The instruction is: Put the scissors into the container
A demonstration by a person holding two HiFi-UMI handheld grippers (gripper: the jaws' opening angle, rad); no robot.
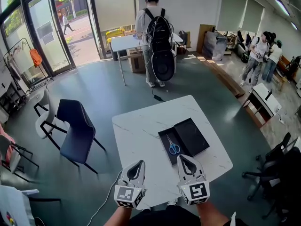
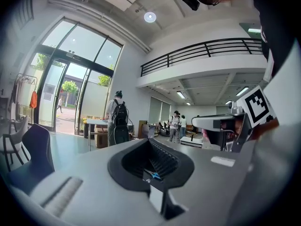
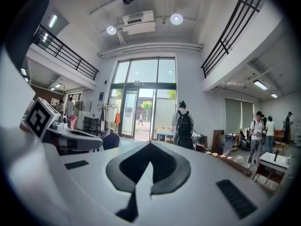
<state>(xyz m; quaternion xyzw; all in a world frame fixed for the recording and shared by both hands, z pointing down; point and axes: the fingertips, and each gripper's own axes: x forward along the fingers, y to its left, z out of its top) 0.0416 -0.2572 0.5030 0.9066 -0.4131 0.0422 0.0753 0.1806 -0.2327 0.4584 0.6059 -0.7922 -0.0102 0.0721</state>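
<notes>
scissors (image 1: 173, 147) with blue handles lie inside the black container (image 1: 197, 134) on the white table (image 1: 141, 140). they are in the shallow half at its 9 o'clock side, blades pointing toward 11 o'clock. the half at 3 o'clock looks bare; i can't tell whether it is a second tray or a lid folded open. from my seat i judge the placing itself done: as far as the head view shows, the scissors sit within the rim and nothing touches them.

left gripper (image 1: 137, 167) hovers over the table's near edge, at about 7 o'clock from the container and well apart from it. its own view shows the jaws together with nothing gripped, and a speck of blue, likely the scissors, shows through the notch beyond them. right gripper (image 1: 186, 164) hangs at about 5 o'clock of the scissors, near but clear of them. its jaws are likewise brought to a point and empty in its own view.

what is left, i reckon, is little: perhaps closing the container if that other half is a lid, otherwise just backing both grippers off.
</notes>
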